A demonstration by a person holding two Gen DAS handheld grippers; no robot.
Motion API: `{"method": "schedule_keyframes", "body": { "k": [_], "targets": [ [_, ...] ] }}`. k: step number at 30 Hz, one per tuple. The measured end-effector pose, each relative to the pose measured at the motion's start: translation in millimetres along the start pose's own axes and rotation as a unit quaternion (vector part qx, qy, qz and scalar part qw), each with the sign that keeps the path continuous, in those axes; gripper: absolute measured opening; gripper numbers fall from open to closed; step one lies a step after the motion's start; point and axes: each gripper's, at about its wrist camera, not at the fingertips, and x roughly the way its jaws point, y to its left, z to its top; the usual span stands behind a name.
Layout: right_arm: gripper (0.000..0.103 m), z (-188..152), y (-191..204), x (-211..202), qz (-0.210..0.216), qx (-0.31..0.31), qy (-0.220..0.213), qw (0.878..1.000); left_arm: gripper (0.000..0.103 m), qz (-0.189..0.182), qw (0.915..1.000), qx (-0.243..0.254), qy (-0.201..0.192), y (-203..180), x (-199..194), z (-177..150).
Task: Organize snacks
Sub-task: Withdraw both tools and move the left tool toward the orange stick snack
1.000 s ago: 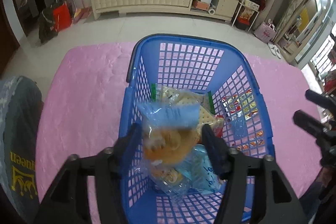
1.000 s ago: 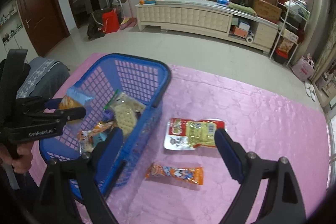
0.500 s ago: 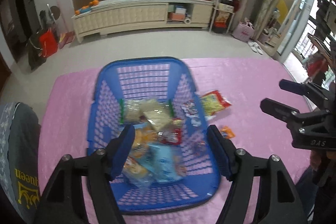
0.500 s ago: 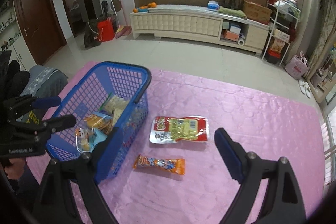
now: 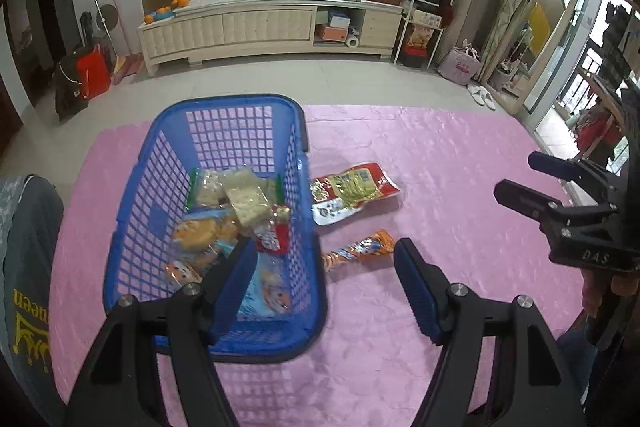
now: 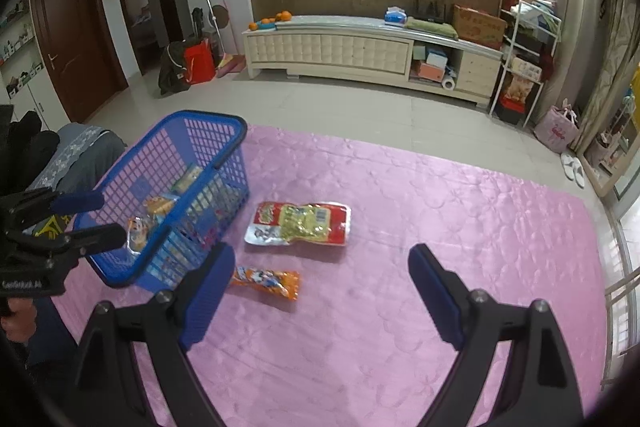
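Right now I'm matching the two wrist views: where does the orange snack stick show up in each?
Left wrist: orange snack stick lies low centre, right of the blue basket.
Right wrist: it lies lower left of centre.
Shared landmark: the red-and-yellow pouch just beyond it.

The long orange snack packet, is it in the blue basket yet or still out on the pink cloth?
Out. The orange packet lies flat on the pink cloth, beside the blue basket, outside its wall.

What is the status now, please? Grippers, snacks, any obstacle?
Left gripper open, empty; right gripper open, empty. Blue basket holds several snacks; red-yellow packet and orange packet lie outside on pink cloth. Nothing blocks them.
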Motion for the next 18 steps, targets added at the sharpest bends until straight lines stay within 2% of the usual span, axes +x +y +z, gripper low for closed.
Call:
{"method": "schedule_keyframes", "body": {
  "k": [6,10,11,13,15,18],
  "targets": [
    [0.091,-17.7,-20.1,5.0,0.009,0.003,0.006,1.000,0.069,0.004,0.9997,0.019,0.013,-36.0,18.5,-2.8],
    [0.091,-33.2,-37.7,6.1,0.005,0.012,0.011,1.000,0.069,0.010,0.9980,0.057,0.027,-61.0,36.5,-5.2],
    [0.091,-37.3,-42.9,6.9,0.002,0.013,0.013,1.000,0.069,0.013,0.9968,0.073,0.030,-68.0,41.2,-6.0],
    [0.091,-43.5,-50.4,8.5,-0.004,0.014,0.014,1.000,0.077,0.022,0.9932,0.109,0.034,-79.3,50.2,-10.2],
    [0.091,-51.1,-55.5,12.4,-0.007,0.019,0.017,1.000,0.077,0.041,0.9886,0.140,0.035,-89.5,60.8,-14.2],
    [0.091,-57.2,-56.7,21.5,-0.009,0.020,0.025,0.999,0.077,0.048,0.9837,0.167,0.046,-99.7,78.2,-16.1]
  ]
}}
